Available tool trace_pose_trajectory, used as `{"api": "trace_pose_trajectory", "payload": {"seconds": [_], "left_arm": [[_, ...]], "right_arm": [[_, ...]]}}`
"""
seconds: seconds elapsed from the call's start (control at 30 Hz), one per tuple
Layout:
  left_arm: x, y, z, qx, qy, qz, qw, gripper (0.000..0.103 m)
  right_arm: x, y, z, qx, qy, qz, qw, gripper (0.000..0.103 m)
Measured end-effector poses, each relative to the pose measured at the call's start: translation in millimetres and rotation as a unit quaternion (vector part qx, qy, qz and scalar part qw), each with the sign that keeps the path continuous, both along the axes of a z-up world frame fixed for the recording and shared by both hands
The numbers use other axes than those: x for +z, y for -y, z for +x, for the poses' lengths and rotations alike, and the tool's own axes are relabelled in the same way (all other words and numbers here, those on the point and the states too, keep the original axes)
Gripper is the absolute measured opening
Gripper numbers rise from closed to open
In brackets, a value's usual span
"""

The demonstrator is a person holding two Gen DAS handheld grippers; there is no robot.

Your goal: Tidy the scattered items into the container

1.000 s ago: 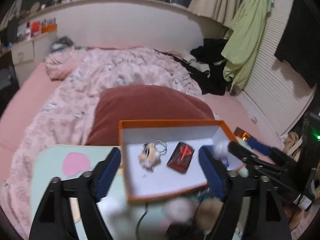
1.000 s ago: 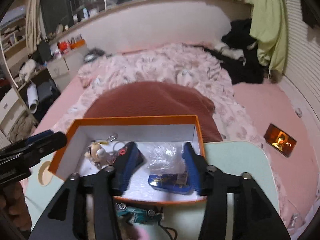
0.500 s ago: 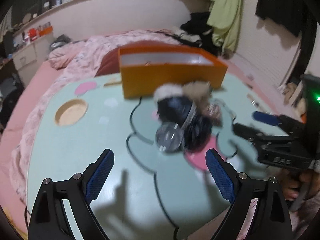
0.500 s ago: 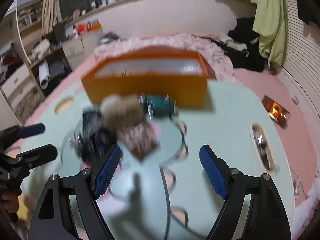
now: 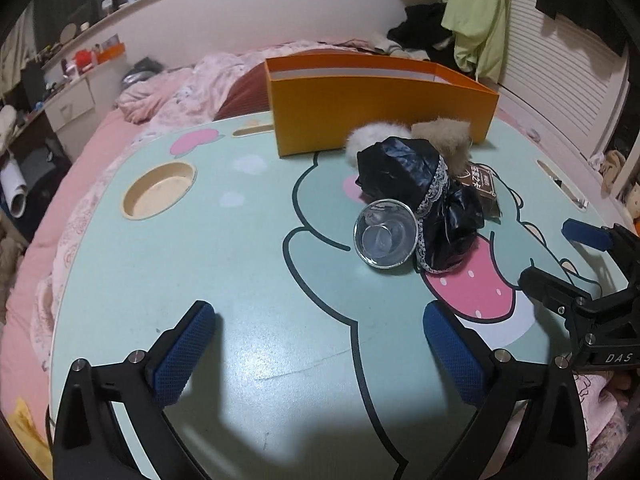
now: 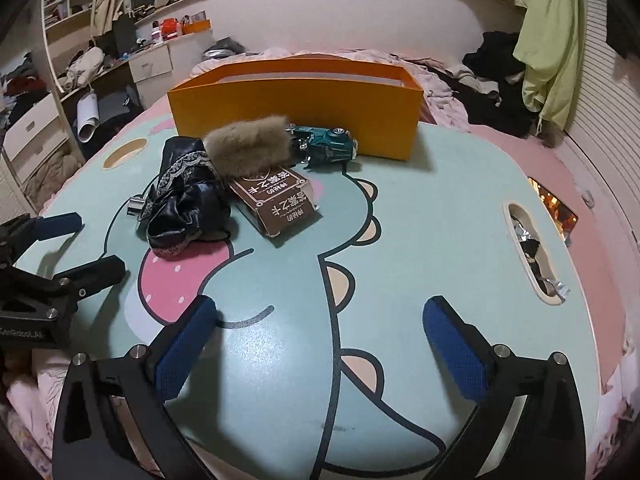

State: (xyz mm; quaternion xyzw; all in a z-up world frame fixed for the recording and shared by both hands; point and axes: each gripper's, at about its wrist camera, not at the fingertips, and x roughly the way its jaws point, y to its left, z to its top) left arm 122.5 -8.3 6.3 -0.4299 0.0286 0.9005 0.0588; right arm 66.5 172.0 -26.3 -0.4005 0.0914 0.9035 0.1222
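A mint-green lap table (image 5: pixel 248 264) printed with a cartoon dinosaur fills the lower part of both frames; a round cup recess (image 5: pixel 159 195) is sunk into it at the left. Behind it, at upper centre, a pink floral quilt (image 5: pixel 200 80) is spread over a bed, with a rust-red pillow (image 5: pixel 248 92) just beyond the table's far edge. A light green garment (image 6: pixel 552 40) is hung at the upper right, above a heap of dark clothes (image 6: pixel 496 76). Cluttered white drawers and shelves (image 6: pixel 60 92) are seen at the upper left.
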Motion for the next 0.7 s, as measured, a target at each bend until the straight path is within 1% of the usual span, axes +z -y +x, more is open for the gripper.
{"api": "trace_pose_trajectory", "payload": {"seconds": [0.7], "left_arm": [[0.5,-0.1,-0.5,-0.001,0.000,0.000,1.0000,0.103]], "right_arm": [[-3.5,4.2,-0.7,-0.001,-0.003,0.001,1.000,0.103]]}}
